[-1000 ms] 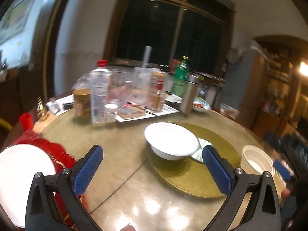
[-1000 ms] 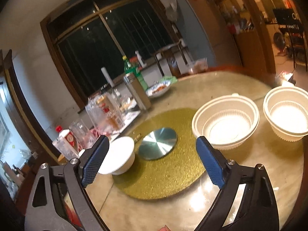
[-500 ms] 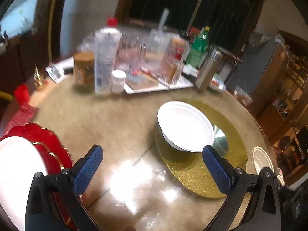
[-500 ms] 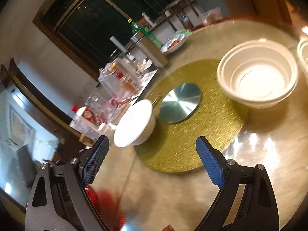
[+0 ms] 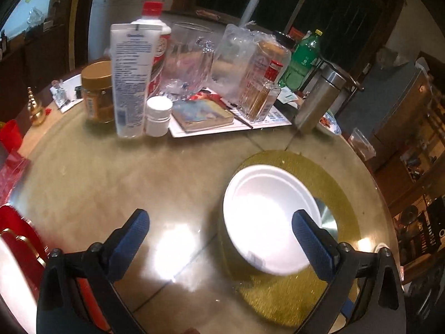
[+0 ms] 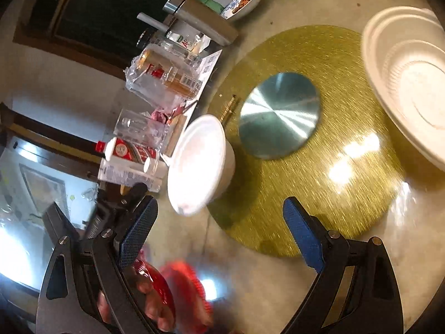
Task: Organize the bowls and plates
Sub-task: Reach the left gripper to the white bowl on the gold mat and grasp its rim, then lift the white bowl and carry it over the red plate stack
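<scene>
A white bowl (image 5: 261, 214) stands on the left part of a round gold mat (image 5: 342, 194). In the left wrist view my left gripper (image 5: 221, 240) is open just short of it, its right finger (image 5: 311, 246) overlapping the bowl's near rim in the picture. My right gripper (image 6: 219, 233) is open above the mat's near edge, the white bowl (image 6: 197, 164) ahead and left of it. A cream ribbed bowl (image 6: 408, 83) sits at the mat's right. A red plate (image 6: 186, 292) shows blurred below; a white plate (image 5: 11, 284) lies on it.
Bottles, jars, a glass and a plastic bag (image 5: 194, 64) crowd the table's far side around a white tray (image 5: 228, 128). A steel flask (image 5: 319, 97) and a dish of food (image 6: 243, 0) stand behind the mat. A silver disc (image 6: 278, 114) marks the mat's middle.
Both views have tipped down toward the table. The left gripper has come closer to the white bowl. The right view has rolled and swung left; the second cream bowl is gone, the red plate appeared.
</scene>
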`<action>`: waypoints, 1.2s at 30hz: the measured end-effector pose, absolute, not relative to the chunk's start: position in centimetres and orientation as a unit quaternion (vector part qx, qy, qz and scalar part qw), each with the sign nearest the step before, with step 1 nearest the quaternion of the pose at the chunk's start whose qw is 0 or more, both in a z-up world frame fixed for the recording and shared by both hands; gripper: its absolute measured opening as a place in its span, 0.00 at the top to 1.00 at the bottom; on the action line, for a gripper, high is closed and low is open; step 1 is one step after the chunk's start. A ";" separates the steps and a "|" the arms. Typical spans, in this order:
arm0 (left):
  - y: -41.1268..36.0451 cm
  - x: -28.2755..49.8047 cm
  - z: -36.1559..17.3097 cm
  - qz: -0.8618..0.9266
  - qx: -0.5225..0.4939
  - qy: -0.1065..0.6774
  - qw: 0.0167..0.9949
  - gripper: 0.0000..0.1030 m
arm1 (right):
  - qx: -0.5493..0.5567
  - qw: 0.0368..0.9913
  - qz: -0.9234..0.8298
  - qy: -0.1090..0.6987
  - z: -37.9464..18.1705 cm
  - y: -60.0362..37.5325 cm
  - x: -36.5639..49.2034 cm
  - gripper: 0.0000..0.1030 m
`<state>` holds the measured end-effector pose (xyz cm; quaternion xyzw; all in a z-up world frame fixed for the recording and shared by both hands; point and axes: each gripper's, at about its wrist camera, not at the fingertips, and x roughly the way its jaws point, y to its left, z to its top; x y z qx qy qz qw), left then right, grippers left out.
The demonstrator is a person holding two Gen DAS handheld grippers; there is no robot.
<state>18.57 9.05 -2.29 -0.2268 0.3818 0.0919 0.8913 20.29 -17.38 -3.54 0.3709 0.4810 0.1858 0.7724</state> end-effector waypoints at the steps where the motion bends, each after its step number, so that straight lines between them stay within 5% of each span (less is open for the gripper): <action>1: 9.1 18.9 -2.4 0.093 -0.229 0.384 0.890 0.09 | 0.373 0.772 0.183 0.481 -3.6 -17.3 20.8 0.11; 6: 8.8 20.1 -3.8 0.072 -0.223 0.405 0.884 0.21 | 0.381 0.767 0.181 0.483 -4.4 -16.2 23.7 0.11; 9: 8.8 20.7 -4.6 0.068 -0.218 0.415 0.880 0.32 | 0.370 0.767 0.172 0.495 -5.4 -15.1 24.8 0.21; 13: 8.9 20.8 -4.9 0.066 -0.214 0.415 0.882 0.39 | 0.358 0.775 0.163 0.494 -5.7 -14.4 25.2 0.52; 17: 8.4 21.1 -5.6 0.064 -0.195 0.425 0.882 0.72 | 0.336 0.775 0.155 0.513 -6.4 -13.7 25.4 0.82; 20: 8.0 21.4 -6.2 0.048 -0.189 0.434 0.880 0.89 | 0.318 0.782 0.157 0.513 -6.2 -13.0 25.3 0.91; 36: 8.8 20.4 -5.4 0.019 -0.233 0.411 0.881 0.91 | 0.293 0.798 0.157 0.503 -4.4 -12.8 24.5 0.94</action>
